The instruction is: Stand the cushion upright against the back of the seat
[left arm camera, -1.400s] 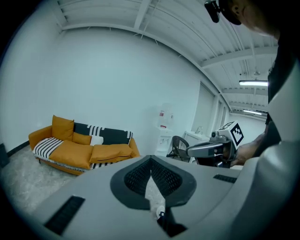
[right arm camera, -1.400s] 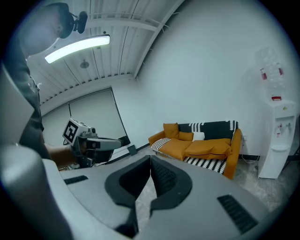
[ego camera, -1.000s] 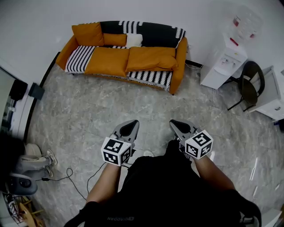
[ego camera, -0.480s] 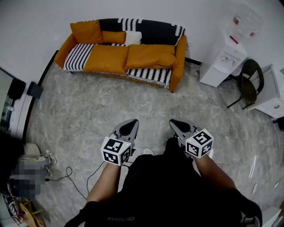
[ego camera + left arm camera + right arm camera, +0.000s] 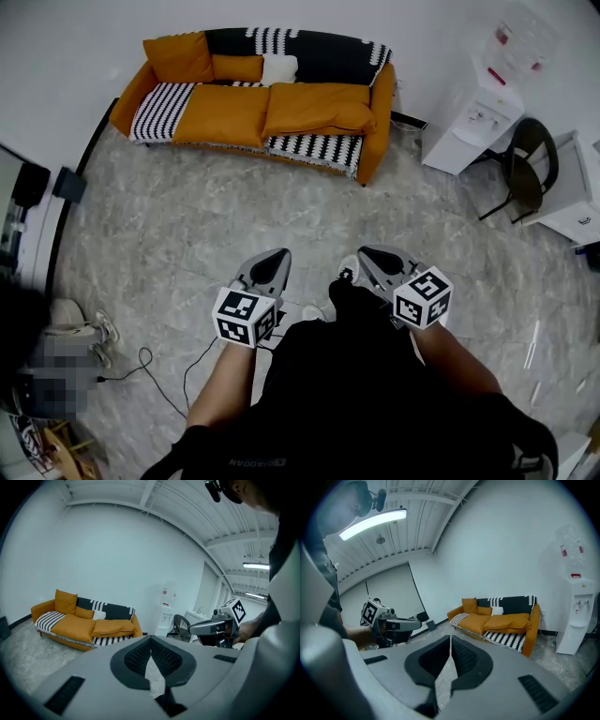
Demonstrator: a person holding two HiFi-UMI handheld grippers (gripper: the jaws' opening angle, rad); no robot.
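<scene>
Sofa (image 5: pixel 379 114) drifted up-frame; orange cushions (image 5: pixel 319 108) flat on it.

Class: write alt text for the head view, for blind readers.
A person stands on a grey floor, left gripper and right gripper both shut and empty, facing an orange sofa. Two big orange cushions lie flat on it.

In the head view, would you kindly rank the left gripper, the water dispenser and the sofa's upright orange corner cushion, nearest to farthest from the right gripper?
From the right gripper:
1. Left gripper: just beside it, on its left.
2. Water dispenser: by the wall, upper right.
3. Upright orange cushion: far-left corner of the sofa, upper left.
</scene>
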